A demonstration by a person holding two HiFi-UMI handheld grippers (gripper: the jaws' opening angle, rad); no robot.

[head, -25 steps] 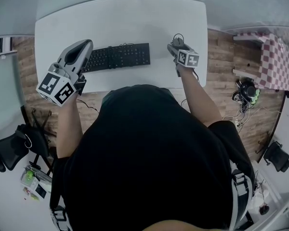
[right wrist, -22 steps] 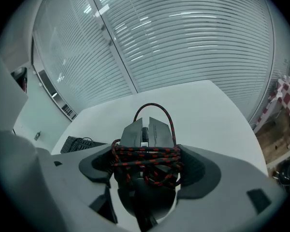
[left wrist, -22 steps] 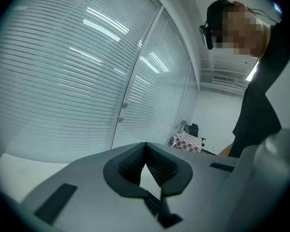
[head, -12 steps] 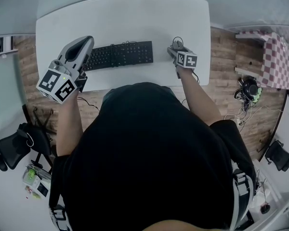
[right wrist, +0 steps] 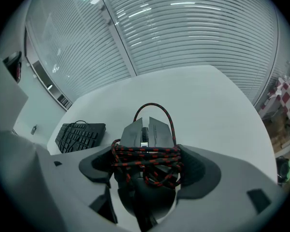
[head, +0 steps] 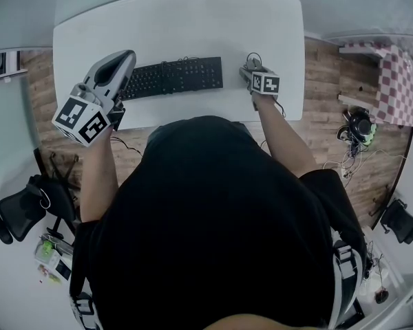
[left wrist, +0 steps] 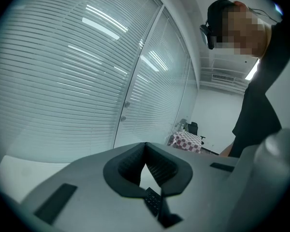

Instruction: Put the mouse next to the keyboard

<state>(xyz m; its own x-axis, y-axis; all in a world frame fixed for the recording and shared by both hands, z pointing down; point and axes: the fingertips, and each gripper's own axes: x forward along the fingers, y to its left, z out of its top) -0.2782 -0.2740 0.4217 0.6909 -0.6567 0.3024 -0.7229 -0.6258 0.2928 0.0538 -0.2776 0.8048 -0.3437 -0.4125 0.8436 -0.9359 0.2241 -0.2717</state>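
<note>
A black keyboard (head: 172,78) lies on the white table (head: 179,26), and it also shows at the left in the right gripper view (right wrist: 79,135). My right gripper (head: 251,71) hangs low over the table just right of the keyboard's right end. It is shut on a dark mouse (right wrist: 147,132) that is wrapped in its red-and-black braided cable (right wrist: 147,158); the jaws press both sides of the mouse. My left gripper (head: 117,66) is held up over the keyboard's left end, tilted upward. Its jaws (left wrist: 145,146) meet at the tips with nothing between them.
A red-checked stool or small table (head: 399,88) stands on the wooden floor to the right, with headphones and cables (head: 354,129) beside it. An office chair (head: 14,212) is at the lower left. Window blinds (right wrist: 183,33) run behind the table.
My right gripper with the mouse has sunk a little toward the table and come slightly nearer the keyboard's right end. The left gripper has barely moved.
</note>
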